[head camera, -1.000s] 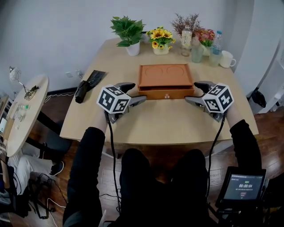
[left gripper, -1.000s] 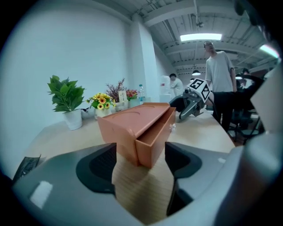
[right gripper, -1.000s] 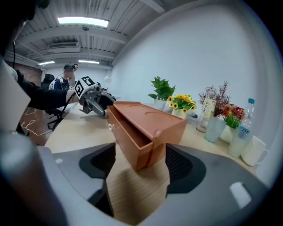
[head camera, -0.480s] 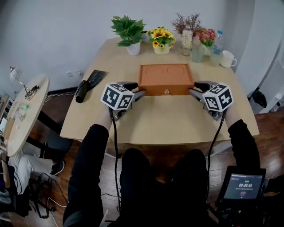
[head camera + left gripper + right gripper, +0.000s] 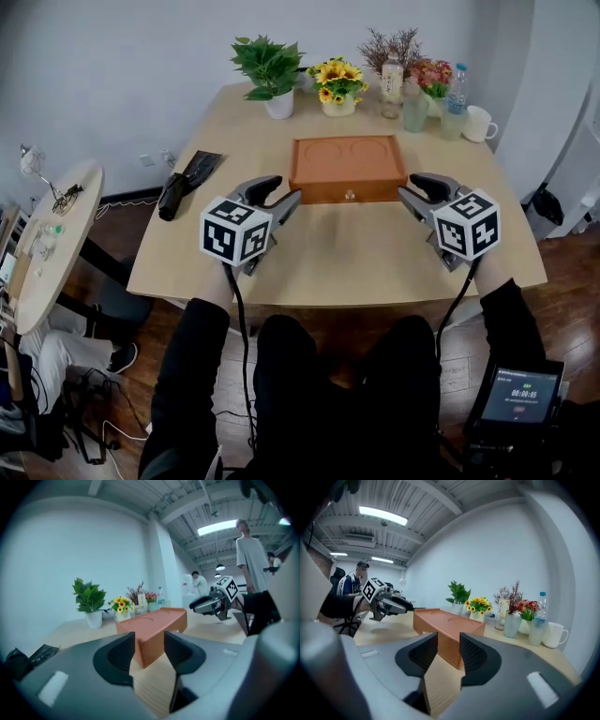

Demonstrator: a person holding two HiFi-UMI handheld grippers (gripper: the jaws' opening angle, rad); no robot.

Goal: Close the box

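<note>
The orange-brown box (image 5: 348, 165) lies flat in the middle of the table (image 5: 319, 253), its small front knob facing me and its top carrying two round recesses. My left gripper (image 5: 281, 192) hovers just off the box's front left corner, and my right gripper (image 5: 409, 187) off its front right corner. Neither touches the box. In the left gripper view the jaws (image 5: 150, 641) stand narrowed with a gap, the box (image 5: 159, 620) a short way beyond them. The right gripper (image 5: 448, 644) looks the same, with the box (image 5: 440, 618) ahead and nothing between its pads.
Along the table's far edge stand a potted green plant (image 5: 267, 66), yellow flowers (image 5: 339, 84), vases, bottles and a white mug (image 5: 480, 125). A black object (image 5: 187, 178) lies at the table's left. A round side table (image 5: 47, 234) stands at left. People stand in the room behind.
The box's front, which stuck out towards me a second ago, now sits flush. Both grippers' jaws have narrowed from wide open, and both grippers have drawn back from the box.
</note>
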